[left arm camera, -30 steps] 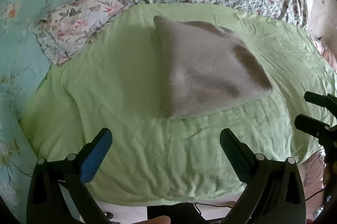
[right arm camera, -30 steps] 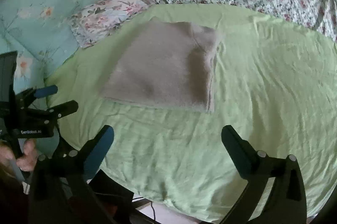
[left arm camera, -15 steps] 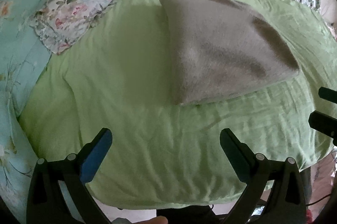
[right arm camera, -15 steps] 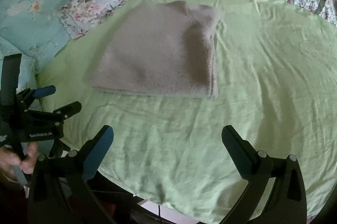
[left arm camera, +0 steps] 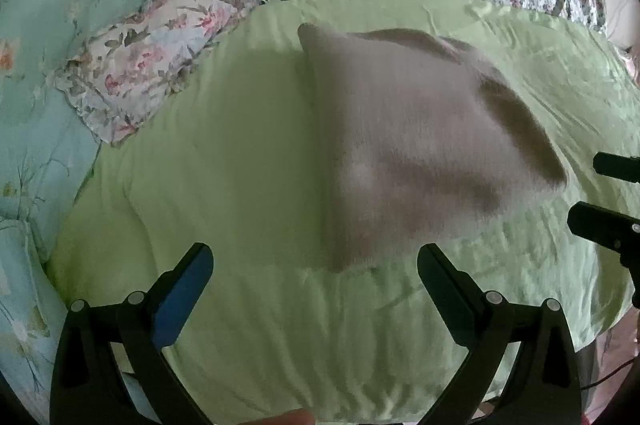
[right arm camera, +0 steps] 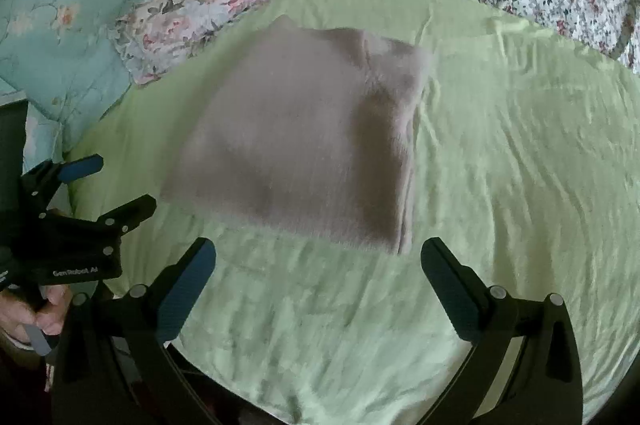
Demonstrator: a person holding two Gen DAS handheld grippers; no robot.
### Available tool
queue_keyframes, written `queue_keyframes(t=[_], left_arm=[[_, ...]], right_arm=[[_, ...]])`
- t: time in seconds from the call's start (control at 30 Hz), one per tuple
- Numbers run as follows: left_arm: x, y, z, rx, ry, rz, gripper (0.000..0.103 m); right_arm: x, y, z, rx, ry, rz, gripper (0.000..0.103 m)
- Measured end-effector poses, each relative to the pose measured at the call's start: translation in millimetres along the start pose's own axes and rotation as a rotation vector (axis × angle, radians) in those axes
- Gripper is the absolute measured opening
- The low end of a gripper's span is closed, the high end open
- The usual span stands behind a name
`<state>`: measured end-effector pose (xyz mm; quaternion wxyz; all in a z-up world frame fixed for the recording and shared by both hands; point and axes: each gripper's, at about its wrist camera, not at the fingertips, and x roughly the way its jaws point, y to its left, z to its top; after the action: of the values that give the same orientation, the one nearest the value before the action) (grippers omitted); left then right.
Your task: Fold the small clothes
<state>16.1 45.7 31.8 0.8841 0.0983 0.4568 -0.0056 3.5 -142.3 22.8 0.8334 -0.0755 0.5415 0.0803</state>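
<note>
You are holding both tools above the near part of the bed, with the left hand-held gripper (left arm camera: 312, 267) spread wide and gripping nothing, and the right hand-held gripper (right arm camera: 318, 261) likewise spread and empty. The grey knit garment (right arm camera: 304, 141) is lying flat on the green sheet (right arm camera: 500, 153), already doubled into a rough rectangle — its stacked edges are showing along the right side, its folded edge on the left. It is sitting a little beyond both sets of fingertips, near the floral pillow (right arm camera: 188, 21) at the far left.

Judging from this, the next fold is probably bringing the near edge over to the far edge. To do it well, you are wanting each tool on one near corner — left on the left corner, right on the right, where the layers are stacked. Be pinching every layer at that right corner, or the lower ones are likely to be sliding out. Lift both corners evenly and keep the cloth taut between them.
</note>
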Motion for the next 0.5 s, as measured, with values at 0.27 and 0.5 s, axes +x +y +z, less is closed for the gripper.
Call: queue_keyframes(t=[0.27, 0.5], left_arm=[[4, 1, 10, -0.01, -0.008, -0.01, 0.102], [10, 2, 20, -0.023, -0.01, -0.03, 0.102]], right_arm=[[2, -5, 18, 0.003, -0.021, -0.003, 0.102], [6, -4, 23, 0.009, -0.022, -0.002, 0.102]])
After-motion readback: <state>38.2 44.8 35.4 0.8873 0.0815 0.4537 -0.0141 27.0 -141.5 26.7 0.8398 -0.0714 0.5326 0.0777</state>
